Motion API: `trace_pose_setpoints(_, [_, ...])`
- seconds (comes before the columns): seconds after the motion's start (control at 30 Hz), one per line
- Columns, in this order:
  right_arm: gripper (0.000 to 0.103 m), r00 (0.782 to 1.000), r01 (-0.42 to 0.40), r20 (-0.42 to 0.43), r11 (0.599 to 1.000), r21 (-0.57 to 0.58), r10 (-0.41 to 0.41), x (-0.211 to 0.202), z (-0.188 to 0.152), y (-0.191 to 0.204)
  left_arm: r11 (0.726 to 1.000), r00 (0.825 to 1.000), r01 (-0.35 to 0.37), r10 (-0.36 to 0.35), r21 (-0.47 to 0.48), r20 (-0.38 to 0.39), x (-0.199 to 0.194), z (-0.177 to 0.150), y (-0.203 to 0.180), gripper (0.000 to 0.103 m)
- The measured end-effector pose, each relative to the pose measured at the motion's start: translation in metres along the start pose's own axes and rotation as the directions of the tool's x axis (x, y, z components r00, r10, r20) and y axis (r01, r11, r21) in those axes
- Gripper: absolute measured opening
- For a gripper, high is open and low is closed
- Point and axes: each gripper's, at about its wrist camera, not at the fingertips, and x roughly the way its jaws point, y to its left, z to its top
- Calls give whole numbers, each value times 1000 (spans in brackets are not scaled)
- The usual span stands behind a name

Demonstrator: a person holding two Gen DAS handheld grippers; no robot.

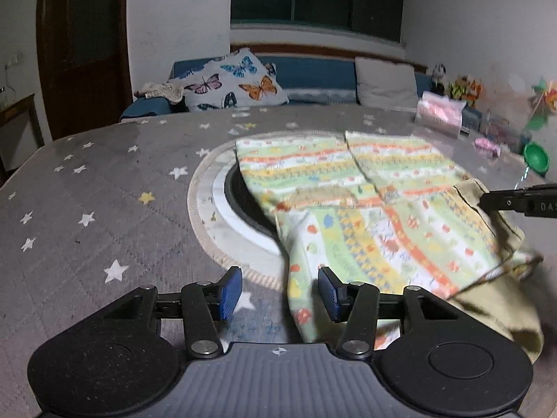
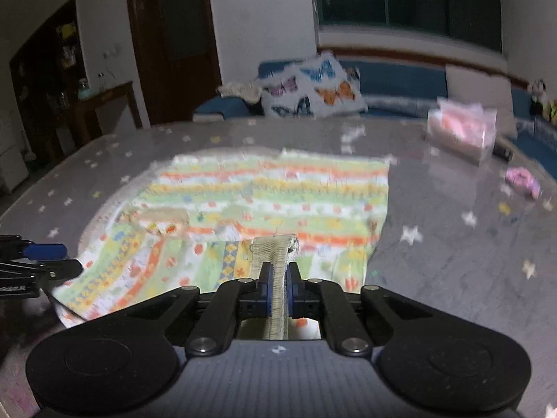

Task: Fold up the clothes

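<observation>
Two wrist views. Left wrist view: left gripper (image 1: 280, 292) at bottom centre, blue pads (image 1: 231, 292) spread apart, holding nothing. Striped patterned garment (image 1: 348, 202) lies on the grey star-print tablecloth (image 1: 87, 191), centre to right of frame, partly covering a round dark inset (image 1: 240, 202) in the table. Garment's near edge runs down between the pads, close to the right-hand pad; contact unclear. Right gripper (image 1: 484, 200) enters at the right edge, pinching the garment's beige edge. Butterfly pillow (image 1: 233, 82) on a blue sofa, upper centre.

Right wrist view, blurry: right gripper (image 2: 278, 292) at bottom centre, clamped tight on a beige ribbed band of the garment (image 2: 264, 202), which spreads across mid-frame directly ahead. Left gripper (image 2: 52, 259) shows at the left edge, beside the garment's lower-left corner. Pink packet (image 2: 459, 132) on the tablecloth (image 2: 452, 261), upper right.
</observation>
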Motion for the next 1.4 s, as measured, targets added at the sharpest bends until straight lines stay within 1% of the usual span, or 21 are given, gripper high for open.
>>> trace_pose_setpoints(0.1, [9, 999, -4, -37, 1000, 14, 4, 11, -6, -4, 1000, 1000, -7, 7, 9, -2, -5, -1, 3, 52])
trace_pose_setpoints(0.17, [10, 999, 2, -39, 1000, 10, -2, 11, -6, -5, 1000, 1000, -15, 15, 8, 11, -9, 4, 5, 51])
trace_pose_setpoints(0.27, [12, 1000, 2, -10, 1000, 1, -2, 1, -1, -6, 1000, 999, -14, 14, 4, 40, -12, 15, 7, 49])
trace_pose_setpoints(0.3, [12, 1000, -3, -1, 1000, -3, 3, -1, 1, -6, 1000, 999, -7, 6, 9, 49, -11, 20, 6, 43])
trace_pose_setpoints(0.37, [12, 1000, -21, 11, 1000, -12, 21, -3, 5, -4, 999, 998, 16, -18, 28, 61, -5, 29, -1, 37])
trace_pose_setpoints(0.43, [12, 999, -42, 16, 999, -19, 42, -1, 8, -1, 998, 997, 44, -48, 52, 66, 3, 37, -10, 26])
trace_pose_setpoints(0.57, [12, 997, -78, 2, 996, -30, 78, 11, 10, 2, 992, 994, 85, -91, 93, 59, 24, 46, -26, 20])
trace_pose_setpoints(0.67, [12, 996, -88, -31, 996, -34, 87, 23, 9, 3, 988, 995, 92, -96, 122, 29, 40, 44, -32, 20])
trace_pose_setpoints(0.73, [12, 995, -91, -47, 995, -42, 89, 24, 6, 3, 986, 996, 89, -91, 138, 6, 47, 39, -32, 20])
trace_pose_setpoints(0.8, [14, 994, -94, -61, 994, -54, 91, 22, 1, 3, 985, 996, 86, -87, 151, 3, 48, 33, -32, 21])
trace_pose_setpoints(0.9, [16, 993, -104, -62, 991, -82, 99, 10, -4, 5, 981, 997, 73, -76, 179, 14, 39, 29, -34, 21])
trace_pose_setpoints(0.97, [17, 991, -119, -67, 987, -109, 112, 0, -8, 7, 976, 996, 75, -82, 204, 26, 32, 25, -36, 22])
trace_pose_setpoints(1.03, [18, 990, -124, -81, 985, -122, 115, -5, -15, 9, 968, 997, 71, -79, 241, 23, 27, 18, -40, 23])
trace_pose_setpoints(1.1, [22, 989, -126, -87, 983, -132, 115, -11, -22, 9, 960, 997, 57, -69, 272, 32, 21, 12, -42, 23])
trace_pose_setpoints(1.17, [23, 990, -127, -84, 982, -140, 116, -17, -28, 9, 953, 997, 54, -69, 298, 38, 12, 7, -45, 23])
trace_pose_setpoints(1.2, [23, 990, -128, -83, 982, -141, 117, -21, -30, 10, 948, 996, 56, -73, 314, 41, 6, 4, -46, 23])
trace_pose_setpoints(1.27, [26, 990, -129, -81, 980, -148, 118, -28, -34, 10, 932, 996, 51, -75, 359, 53, -6, -4, -51, 27])
trace_pose_setpoints(1.33, [27, 990, -129, -80, 979, -159, 117, -33, -37, 11, 909, 994, 44, -79, 416, 69, -18, -14, -57, 37])
trace_pose_setpoints(1.4, [29, 990, -125, -81, 977, -172, 112, -38, -39, 12, 879, 992, 39, -90, 474, 86, -31, -25, -64, 43])
